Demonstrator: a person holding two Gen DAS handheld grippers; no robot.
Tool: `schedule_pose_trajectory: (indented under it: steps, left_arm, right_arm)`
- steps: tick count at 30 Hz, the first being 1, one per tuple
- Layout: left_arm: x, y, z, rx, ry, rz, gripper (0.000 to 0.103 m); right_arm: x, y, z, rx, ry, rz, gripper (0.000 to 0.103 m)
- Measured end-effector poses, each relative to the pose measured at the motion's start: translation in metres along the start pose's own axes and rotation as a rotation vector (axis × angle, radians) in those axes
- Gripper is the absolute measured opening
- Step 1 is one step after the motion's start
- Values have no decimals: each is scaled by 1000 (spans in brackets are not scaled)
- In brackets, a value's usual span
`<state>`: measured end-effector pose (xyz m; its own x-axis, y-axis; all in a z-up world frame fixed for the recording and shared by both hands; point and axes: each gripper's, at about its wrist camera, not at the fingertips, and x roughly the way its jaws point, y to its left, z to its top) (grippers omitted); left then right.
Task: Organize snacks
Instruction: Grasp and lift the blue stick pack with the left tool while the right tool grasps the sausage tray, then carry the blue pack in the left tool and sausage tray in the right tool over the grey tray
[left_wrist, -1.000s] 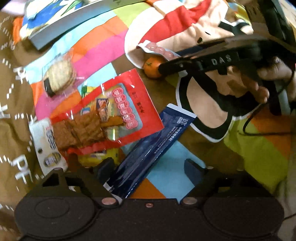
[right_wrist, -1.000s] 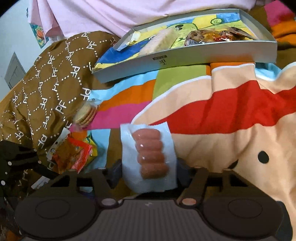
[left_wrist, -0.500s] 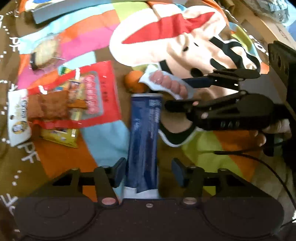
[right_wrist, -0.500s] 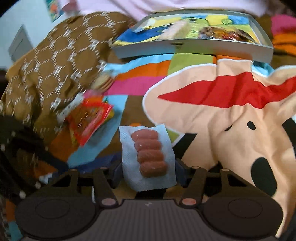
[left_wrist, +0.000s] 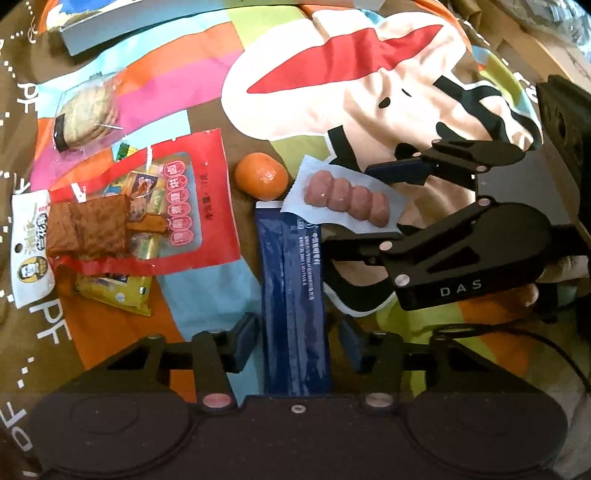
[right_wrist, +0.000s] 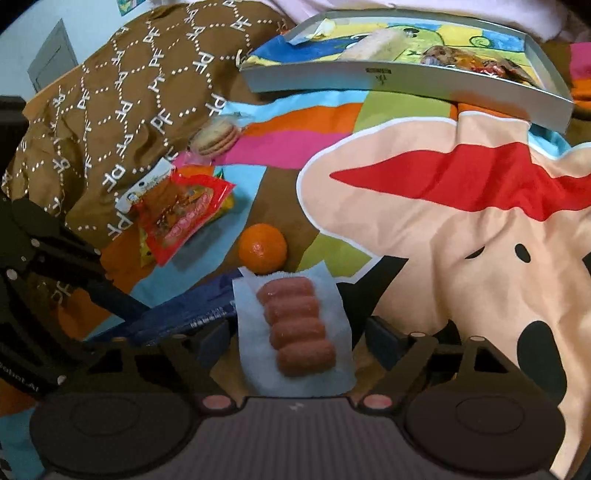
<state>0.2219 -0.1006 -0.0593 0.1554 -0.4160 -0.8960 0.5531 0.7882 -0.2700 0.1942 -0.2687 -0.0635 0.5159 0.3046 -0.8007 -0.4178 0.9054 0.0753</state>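
Left tongs (left_wrist: 297, 341) closing around the blue packet (left_wrist: 293, 295); right tongs (right_wrist: 295, 341) opening, sausage pack (right_wrist: 295, 328) loose between.

One round orange mandarin (left_wrist: 261, 176). One long dark-blue foil sachet (left_wrist: 293, 295). One white pack of four pink sausages (left_wrist: 345, 197). One red plastic snack bag (left_wrist: 177, 206). One clear-wrapped stack of round biscuits (left_wrist: 86, 114). One yellow packet (left_wrist: 114, 290). One white-labelled packet (left_wrist: 31, 243). One grey shallow box (right_wrist: 402, 86).

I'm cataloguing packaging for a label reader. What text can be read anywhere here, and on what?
"DAS": on the right claw's black body.
"PF": repeated white letters on the brown quilt.
Red snack bag, white packet, dark blue packet, grey tray's sticker: print too small or blurred to read.
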Motion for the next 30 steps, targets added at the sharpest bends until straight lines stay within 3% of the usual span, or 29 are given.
schedule_pose_trajectory:
  steps: [3,7,13,23,30]
  left_arm:
    - [0,1,-1,-7,-8,24,36]
    - [-4,0,-5,-31,-24,44,31]
    - [-9,-23,-12,20,-57,150,27]
    - [-23,-50,-30,123,-107,344,25]
    - [-37,-61,-30,176,-188,450,24]
  right_arm:
    - [-1,5,-3,-31,-1,-26,80]
    - [-4,4,-6,-19,-7,-22,64]
    - [-5,20,-12,-49,-25,-93,60]
    - [-8,76,-37,-416,-109,-374,59]
    - [-11,83,-40,-498,-175,-475,59]
